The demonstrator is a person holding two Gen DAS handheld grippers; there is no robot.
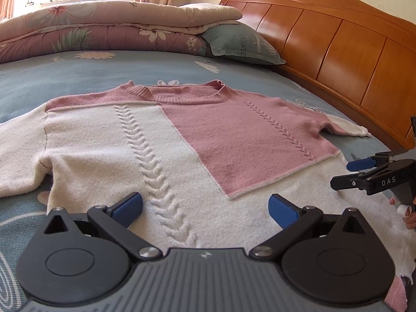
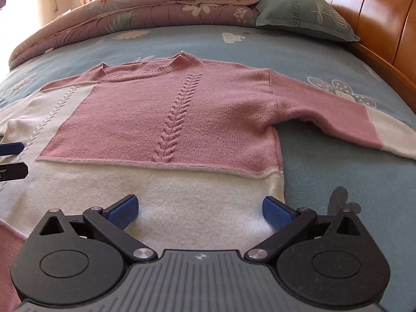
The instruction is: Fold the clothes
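Note:
A pink and cream cable-knit sweater [image 1: 234, 135] lies flat, front up, on the bed with both sleeves spread out and its collar pointing away from me. My left gripper [image 1: 205, 206] hovers open over the cream hem, near the cable braid. My right gripper [image 2: 200, 209] is open over the cream hem near the sweater's [image 2: 161, 109] right side seam. Nothing sits between either pair of blue pads. In the left wrist view the right gripper [image 1: 342, 173] shows from the side at the right edge. The left gripper [image 2: 24, 157] pokes in at the left edge of the right wrist view.
The bed has a blue flowered sheet [image 1: 78, 78]. A folded floral quilt [image 1: 104, 31] and a green pillow [image 1: 239, 44] lie along the far side. A wooden headboard [image 1: 338, 52] runs along the right. A person's fingers [image 1: 405, 210] hold the right gripper.

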